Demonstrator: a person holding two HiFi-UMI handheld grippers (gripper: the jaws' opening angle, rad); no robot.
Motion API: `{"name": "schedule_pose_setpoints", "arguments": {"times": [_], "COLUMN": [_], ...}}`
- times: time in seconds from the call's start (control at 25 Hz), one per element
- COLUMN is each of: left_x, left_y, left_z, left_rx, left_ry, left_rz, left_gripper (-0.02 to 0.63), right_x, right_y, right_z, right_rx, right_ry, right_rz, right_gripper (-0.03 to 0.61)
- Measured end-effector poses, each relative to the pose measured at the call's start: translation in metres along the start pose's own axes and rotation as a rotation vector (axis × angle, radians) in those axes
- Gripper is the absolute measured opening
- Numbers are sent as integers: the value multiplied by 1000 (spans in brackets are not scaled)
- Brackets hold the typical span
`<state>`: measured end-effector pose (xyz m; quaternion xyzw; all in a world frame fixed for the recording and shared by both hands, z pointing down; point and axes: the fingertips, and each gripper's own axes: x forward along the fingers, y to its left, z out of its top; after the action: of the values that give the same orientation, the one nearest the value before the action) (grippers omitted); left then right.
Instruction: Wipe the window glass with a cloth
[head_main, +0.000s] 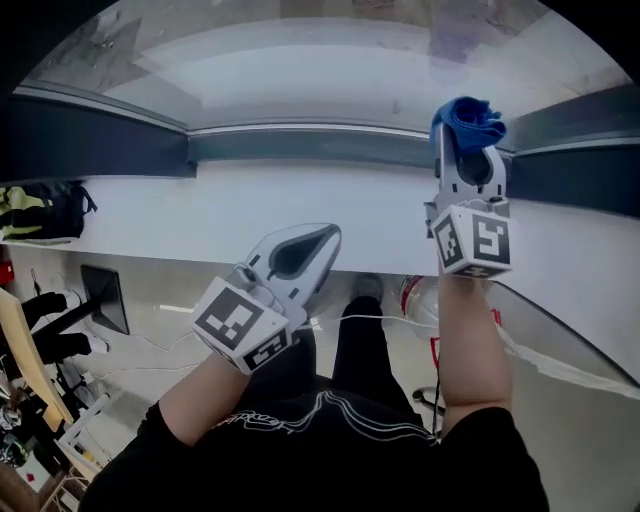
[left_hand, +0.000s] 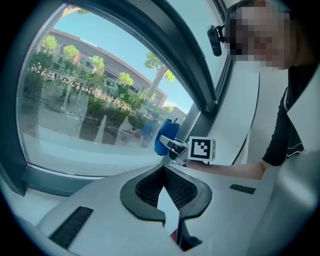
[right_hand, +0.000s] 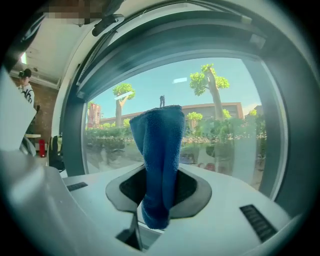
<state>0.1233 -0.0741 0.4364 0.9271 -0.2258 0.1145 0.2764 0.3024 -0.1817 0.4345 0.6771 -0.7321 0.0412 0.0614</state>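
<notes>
Head view first: the right gripper (head_main: 468, 150) is pointing straight ahead on an outstretched forearm, its fingers clamping a blue cloth (head_main: 468, 120). The bunched top of the cloth is sitting right at the bottom edge of the window glass (head_main: 300, 60), against the dark frame (head_main: 300, 147); I cannot tell from here whether it is pressing on the pane. The left gripper (head_main: 322, 238) is sitting well back from the glass over the near edge of the white sill (head_main: 160, 215), elbow bent, nose angling toward the pane. Over to the left gripper view: its fingers (left_hand: 147, 192) are resting together with nothing between them, and the cloth is showing as a blue wad just beside the lower right corner of the glass. Now the right gripper view: the cloth is standing up folded between the fingers, pinched low, a short tail drooping beneath, the glass straight ahead. It is looking soft, light and floppy, so I judge that a grip near the fold, leaving a fat wad proud of the fingertips, is serving best. The pane is likely wanting even rather than hard pressure.
</notes>
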Motion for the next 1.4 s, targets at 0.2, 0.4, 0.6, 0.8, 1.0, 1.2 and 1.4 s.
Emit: {"name": "schedule_pose_setpoints", "arguments": {"times": [0.2,0.4,0.6,0.8,1.0,1.2,1.4], "left_x": [-78,-149,-215,-263,-299,-318,-324], "left_y": [76,133,184,222,252,264,270], "left_z": [-1,-8,-19,-35,-49,-50,-56], "left_rx": [-39,-68,-106,-139,-176,-178,-182], "left_ry": [-39,-88,-113,-137,-155,-164,-156], "left_rz": [88,184,256,311,363,384,389], "left_gripper": [5,5,5,5,5,5,5], "right_x": [42,73,97,121,150,178,198], "right_y": [134,250,343,412,464,484,505], "right_z": [-7,-18,-26,-39,-62,-74,-79], "right_rx": [-1,-6,1,8,-20,-6,-27], "right_ry": [11,22,32,40,71,95,98], "right_rz": [135,279,358,414,439,425,449], "right_gripper": [92,92,92,92,92,92,92]}}
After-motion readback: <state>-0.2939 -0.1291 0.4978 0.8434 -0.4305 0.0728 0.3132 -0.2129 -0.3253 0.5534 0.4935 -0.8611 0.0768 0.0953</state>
